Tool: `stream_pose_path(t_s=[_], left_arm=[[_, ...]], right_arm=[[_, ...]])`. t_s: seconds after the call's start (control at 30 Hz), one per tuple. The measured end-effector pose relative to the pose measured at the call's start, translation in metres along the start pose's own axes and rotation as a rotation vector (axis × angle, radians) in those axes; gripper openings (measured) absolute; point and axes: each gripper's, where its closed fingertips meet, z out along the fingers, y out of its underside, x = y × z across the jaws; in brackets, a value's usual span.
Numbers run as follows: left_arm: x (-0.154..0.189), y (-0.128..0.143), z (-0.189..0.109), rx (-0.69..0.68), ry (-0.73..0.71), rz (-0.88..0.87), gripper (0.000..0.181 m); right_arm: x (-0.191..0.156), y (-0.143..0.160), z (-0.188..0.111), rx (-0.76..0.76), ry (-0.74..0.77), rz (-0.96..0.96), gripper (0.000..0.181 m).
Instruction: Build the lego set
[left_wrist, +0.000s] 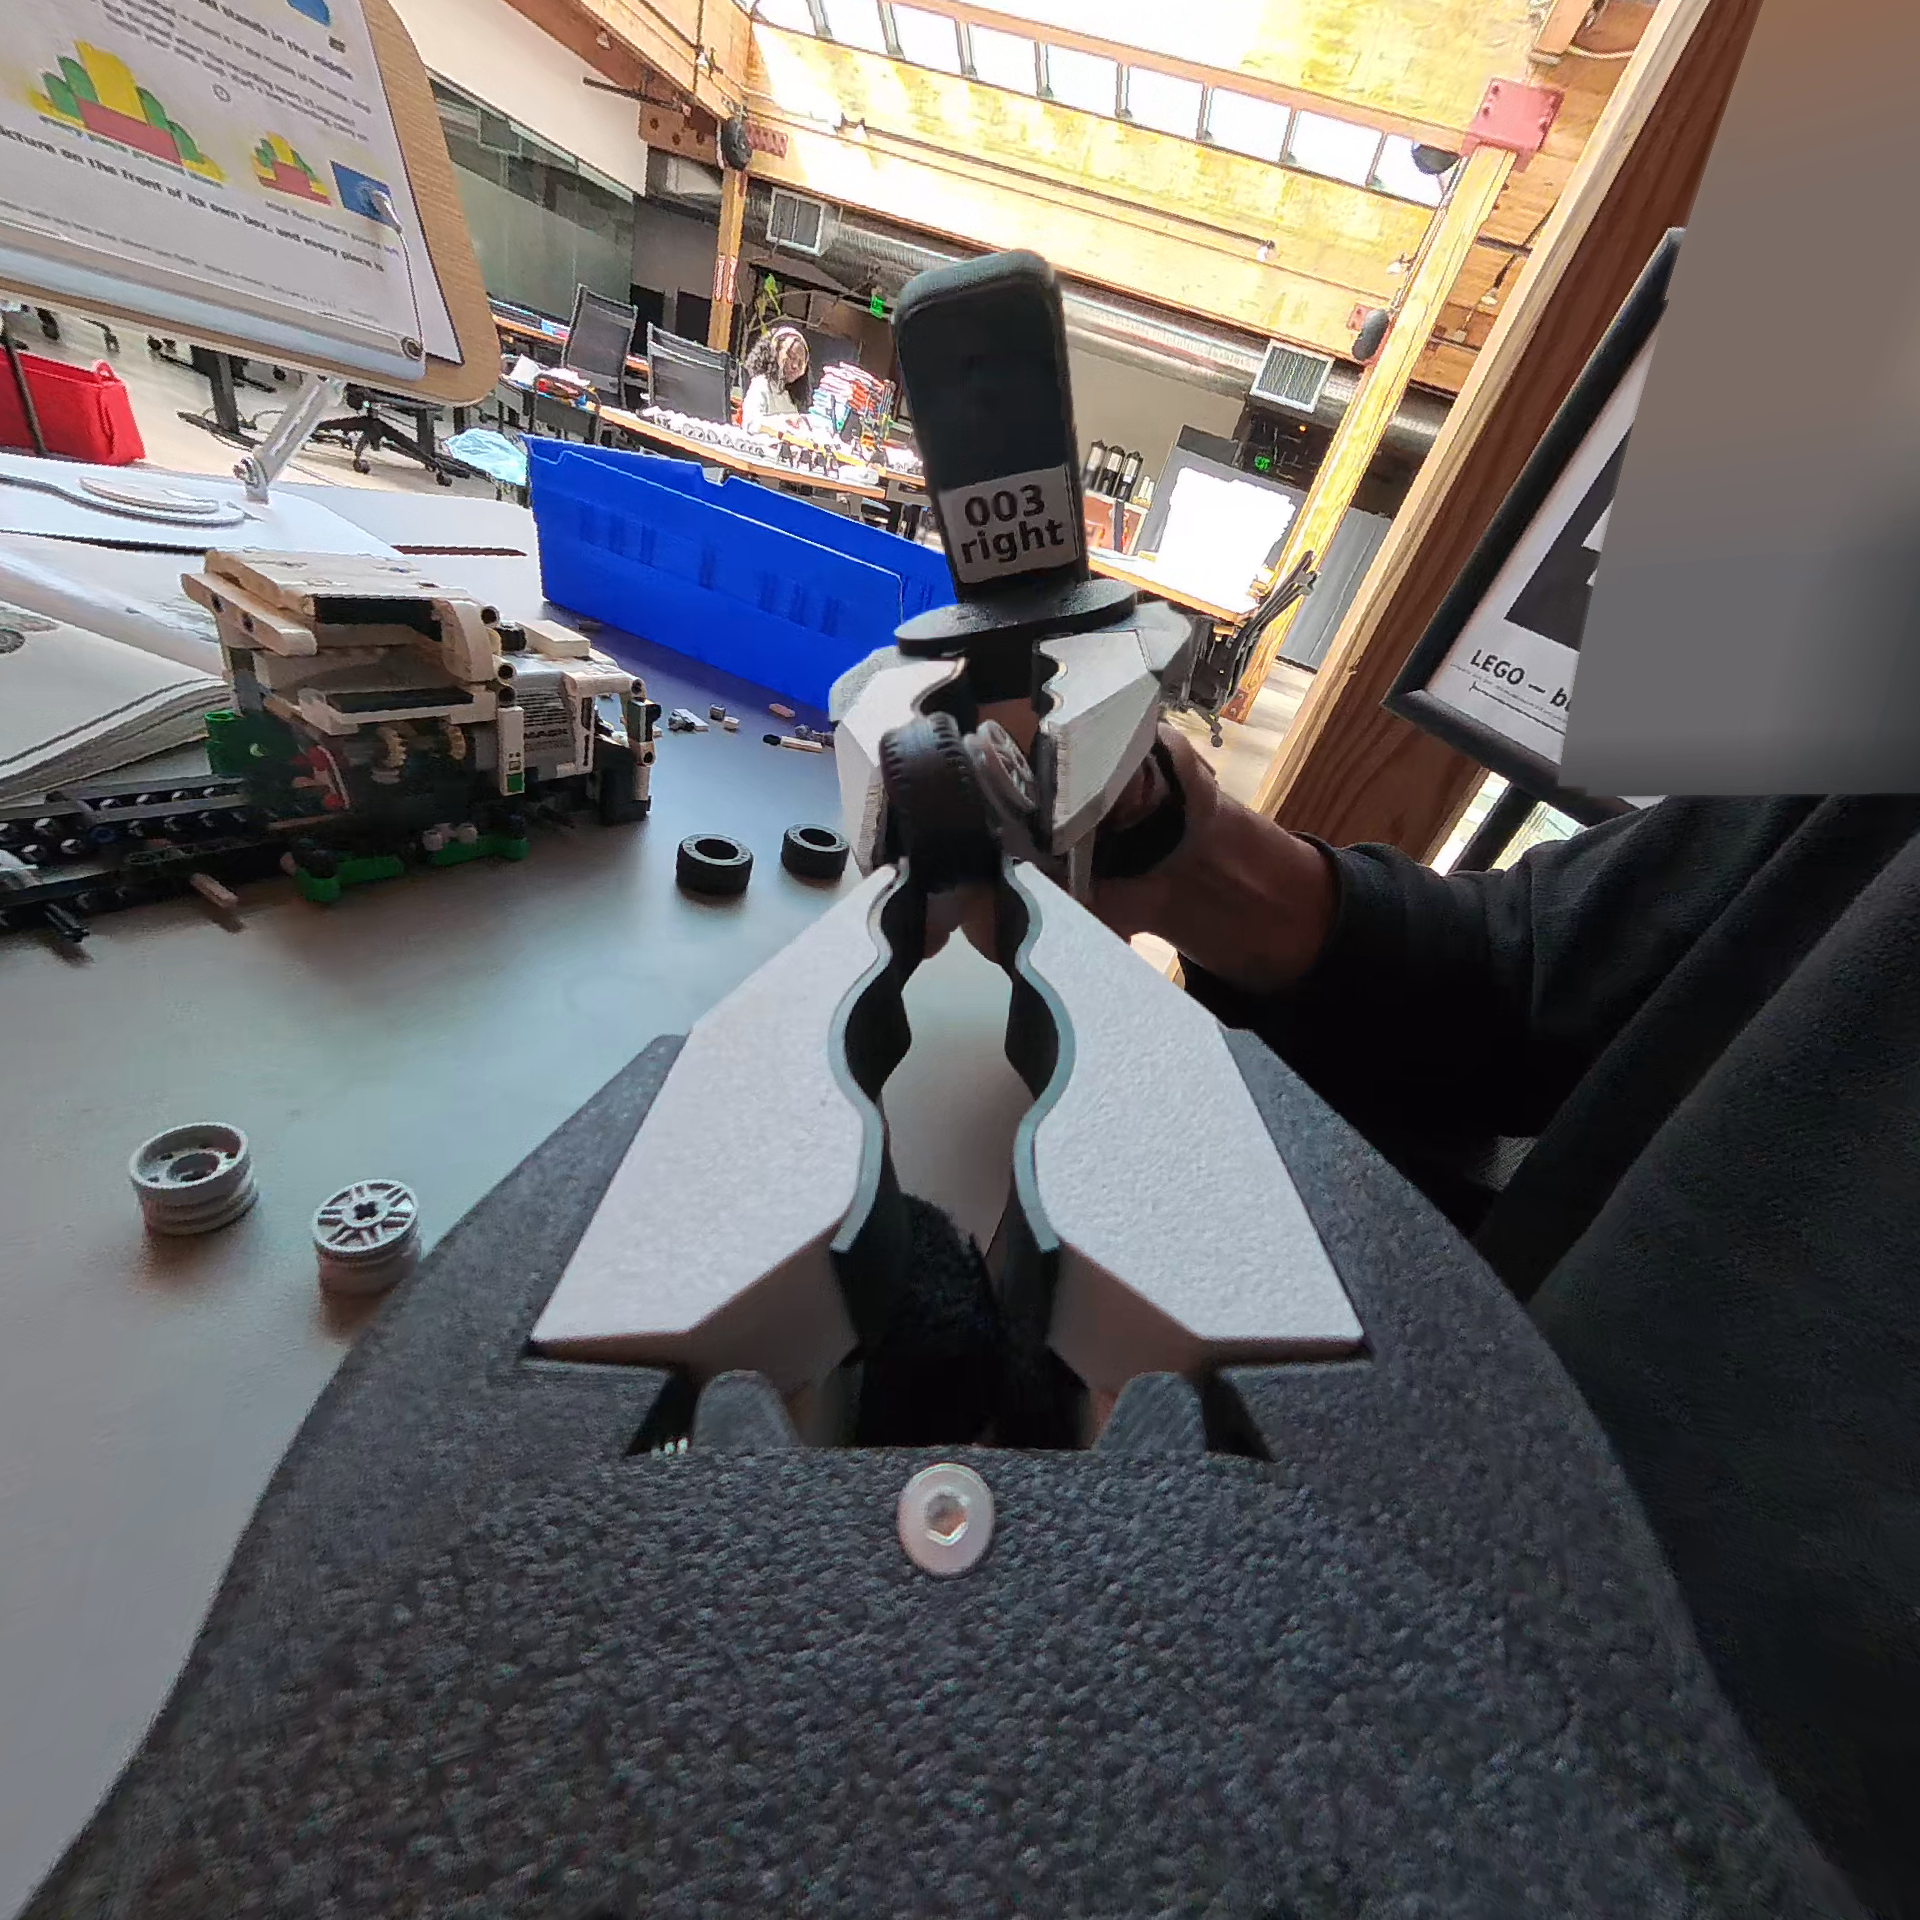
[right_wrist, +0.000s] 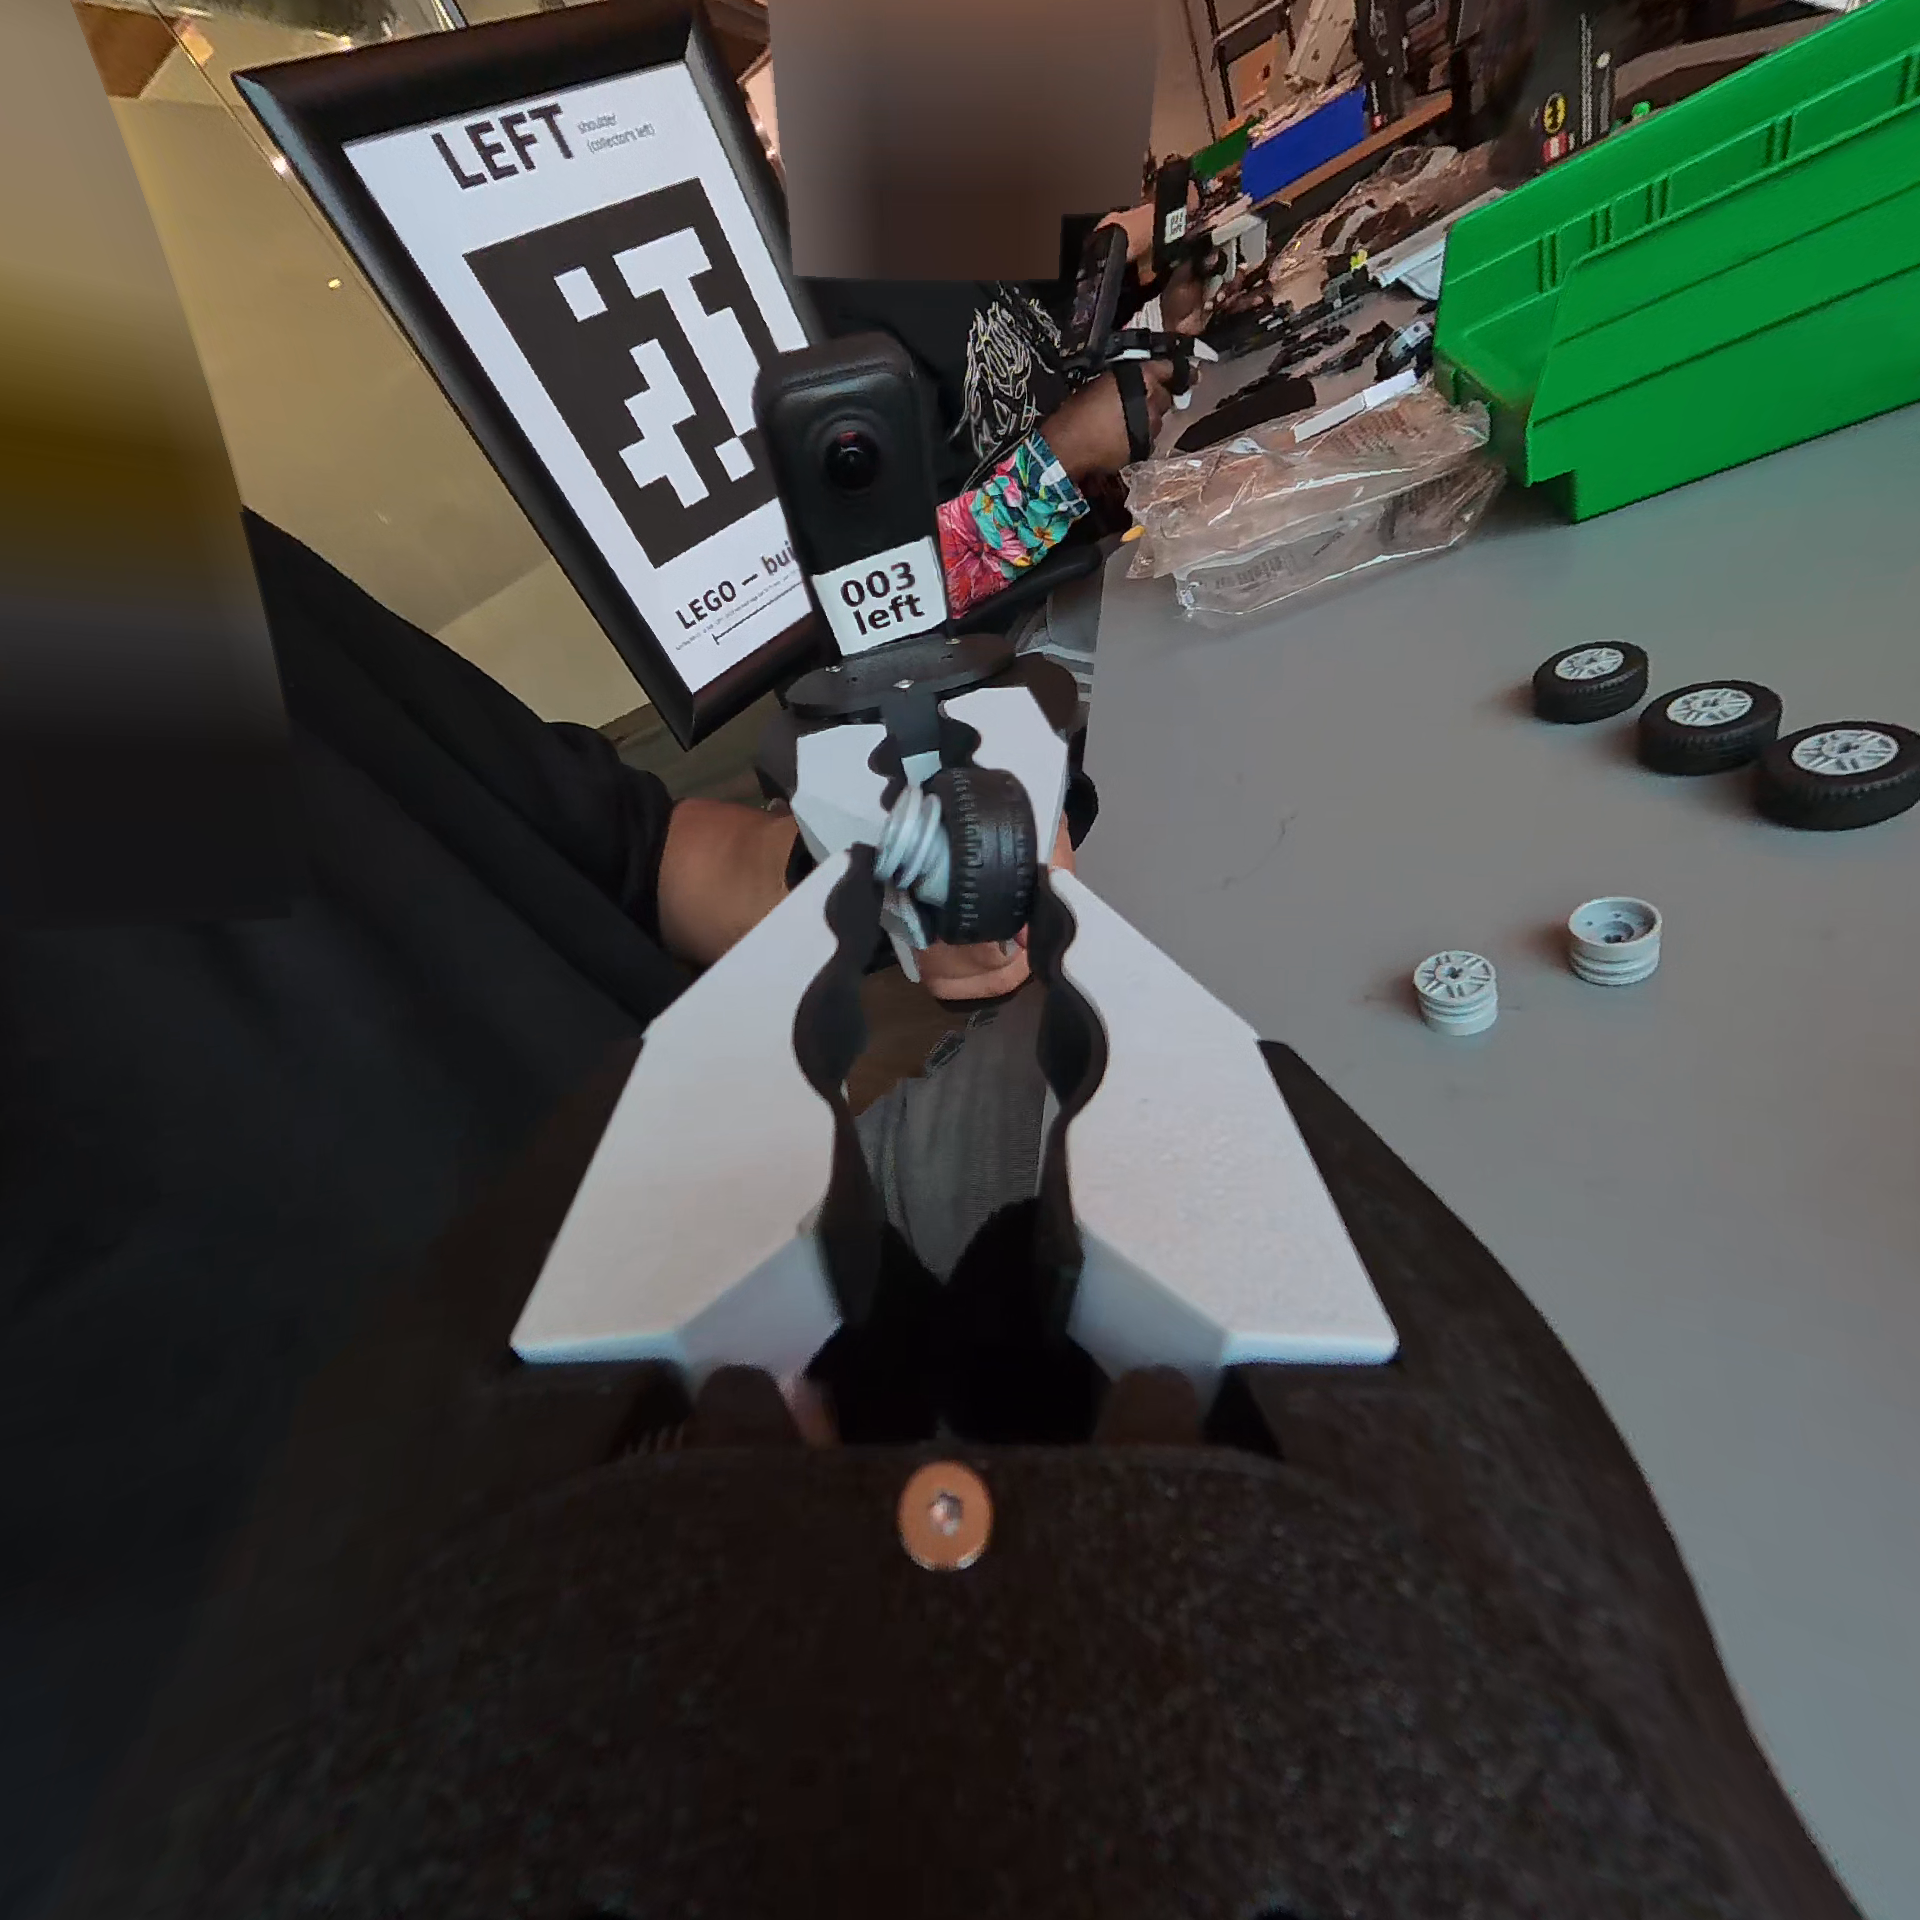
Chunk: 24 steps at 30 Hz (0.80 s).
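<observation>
The left gripper (left_wrist: 940, 868) pinches a black tyre (left_wrist: 928, 774) above the grey table (left_wrist: 436, 1039). The right gripper (right_wrist: 951, 883), facing it tip to tip, pinches a grey wheel hub (right_wrist: 912, 840) pressed against that tyre. Two loose hubs (left_wrist: 194, 1177) lie on the table near the partly built model (left_wrist: 416, 707).

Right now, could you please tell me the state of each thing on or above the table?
held wheel, rim partly in tire.
left tool, shut on held wheel.
right tool, shut on held wheel.
three wheels, finished.
two rims, bare.
two tires, empty.
truck, unfinished.
</observation>
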Motion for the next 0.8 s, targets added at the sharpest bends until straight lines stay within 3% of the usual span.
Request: stream_pose_path(t_s=[0.23,0.43,0.73,0.8], left_arm=[[-0.004,0.003,0.002,-0.019,-0.024,-0.006,0.011],[-0.007,0.006,0.003,-0.004,0.013,-0.095,0.011],[-0.001,0.005,0.001,-0.035,-0.004,0.006,0.005],[-0.001,0.008,0.002,-0.053,-0.017,0.035,0.002]], right_arm=[[0.004,0.003,-0.001,-0.005,0.011,0.008,0.027],[0.004,0.002,-0.002,0.02,-0.067,0.166,0.038],[0.0,0.0,-0.004,0.038,-0.116,0.216,0.027],[-0.003,0.001,-0.003,0.027,-0.092,0.144,0.023]])
